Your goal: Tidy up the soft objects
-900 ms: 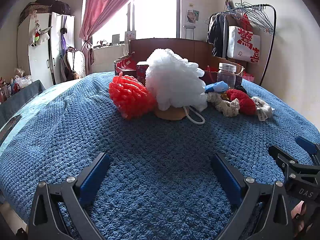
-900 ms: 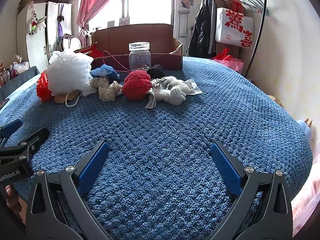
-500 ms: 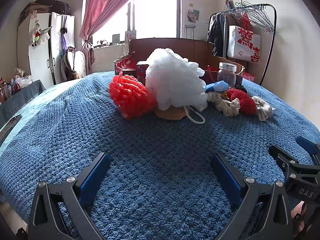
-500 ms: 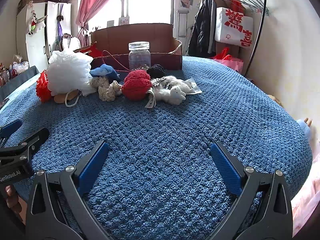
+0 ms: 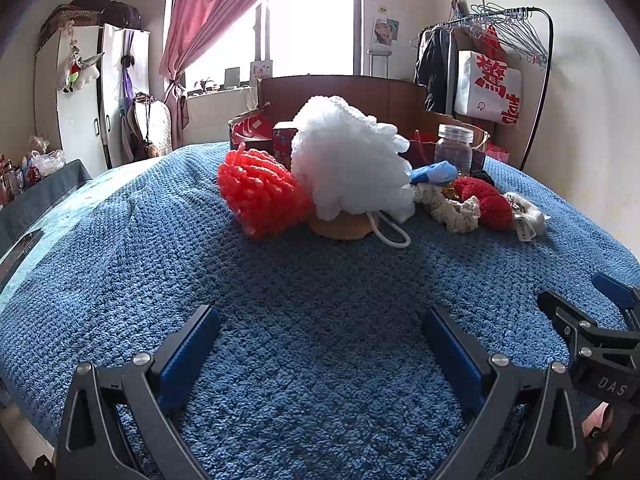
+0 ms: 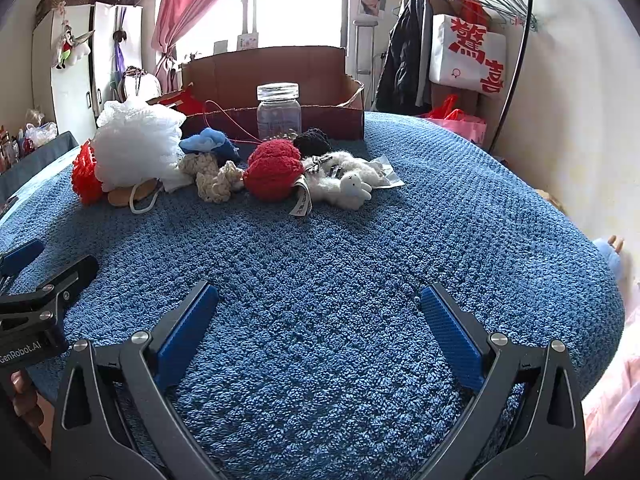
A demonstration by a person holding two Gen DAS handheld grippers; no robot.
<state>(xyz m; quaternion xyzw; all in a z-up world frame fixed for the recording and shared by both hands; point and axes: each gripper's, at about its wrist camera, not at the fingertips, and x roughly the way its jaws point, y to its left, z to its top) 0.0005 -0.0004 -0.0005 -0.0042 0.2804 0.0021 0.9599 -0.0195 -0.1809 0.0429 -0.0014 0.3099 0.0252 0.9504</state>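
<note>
A pile of soft things lies on the blue blanket (image 5: 320,320) ahead of both grippers. From the left: a red mesh puff (image 5: 260,192), a big white bath puff (image 5: 348,168) with a cord loop, a blue cloth (image 6: 206,142), a cream knitted piece (image 6: 212,178), a red fuzzy ball (image 6: 274,170), a black fuzzy ball (image 6: 314,142) and a white plush toy (image 6: 348,186) with a tag. My left gripper (image 5: 320,340) stands open over bare blanket, well short of the pile. My right gripper (image 6: 318,316) is open too, beside it, with nothing between its fingers.
A clear glass jar (image 6: 279,112) stands behind the pile, in front of an open cardboard box (image 6: 272,76). A clothes rack (image 6: 480,20) with a white bag stands at the right wall. The blanket's edge (image 6: 592,280) drops off on the right.
</note>
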